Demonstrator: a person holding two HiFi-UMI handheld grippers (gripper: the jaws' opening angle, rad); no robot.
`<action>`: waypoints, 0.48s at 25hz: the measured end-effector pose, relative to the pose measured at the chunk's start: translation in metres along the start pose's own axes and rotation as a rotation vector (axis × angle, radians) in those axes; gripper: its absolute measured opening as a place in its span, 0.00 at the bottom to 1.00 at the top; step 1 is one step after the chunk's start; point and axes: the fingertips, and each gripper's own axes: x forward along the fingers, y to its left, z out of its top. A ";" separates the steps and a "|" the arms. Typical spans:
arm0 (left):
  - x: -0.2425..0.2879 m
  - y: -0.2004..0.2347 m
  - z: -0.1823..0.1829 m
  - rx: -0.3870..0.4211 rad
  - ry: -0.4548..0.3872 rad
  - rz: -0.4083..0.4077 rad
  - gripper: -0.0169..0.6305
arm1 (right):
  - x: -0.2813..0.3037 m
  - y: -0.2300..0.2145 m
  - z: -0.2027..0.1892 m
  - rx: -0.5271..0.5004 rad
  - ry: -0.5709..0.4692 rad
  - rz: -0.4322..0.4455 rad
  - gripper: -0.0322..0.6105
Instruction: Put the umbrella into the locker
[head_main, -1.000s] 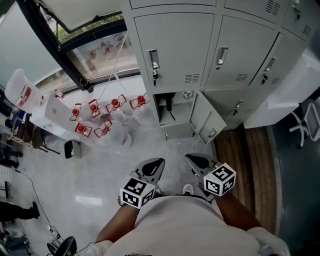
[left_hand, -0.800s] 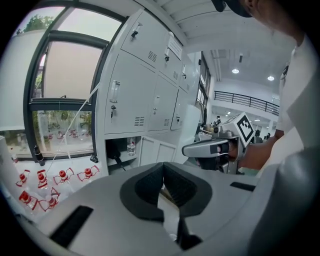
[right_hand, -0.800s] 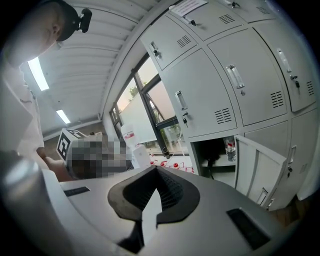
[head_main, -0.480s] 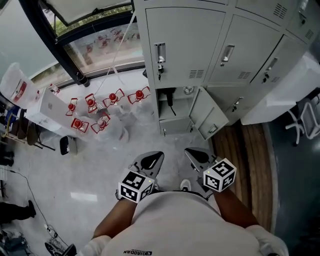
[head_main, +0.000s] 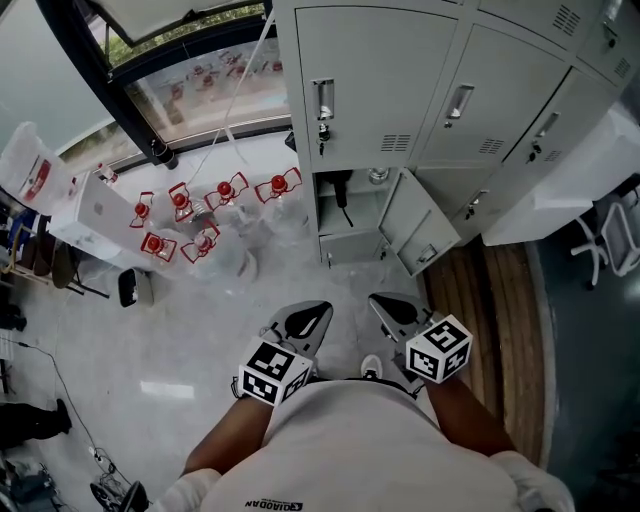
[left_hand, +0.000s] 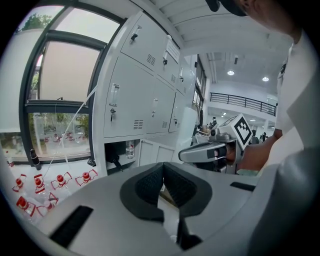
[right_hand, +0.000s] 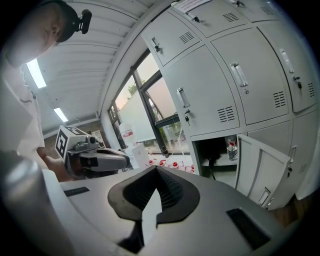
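We stand facing the bank of lockers with both claws held near our body. The left claw (left_hand: 162, 172) and the right claw (right_hand: 156, 175) each have their jaws together with nothing between them. A dark slim thing that we take to be the umbrella (head_main: 341, 195) leans inside the open locker (head_main: 352, 243), beside a water bottle (head_main: 376, 178) on the shelf. We judge the placing done, and the risk now lies in the finish. The locker door (head_main: 415, 228) hangs wide, so a push with a closed claw could slip off it. If the leaning umbrella slides forward, the door could jam on it. A careless step left could knock over the red-topped bottles (head_main: 225, 190) on the floor.
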 end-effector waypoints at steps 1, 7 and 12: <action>0.000 0.000 0.000 -0.002 0.000 0.000 0.05 | 0.000 0.000 0.000 -0.001 0.001 -0.002 0.11; 0.001 0.001 0.003 0.000 -0.003 0.005 0.05 | 0.000 0.000 0.000 0.004 -0.008 0.003 0.11; 0.004 0.003 0.004 0.013 -0.002 0.014 0.05 | -0.002 -0.002 0.003 0.005 -0.019 0.003 0.11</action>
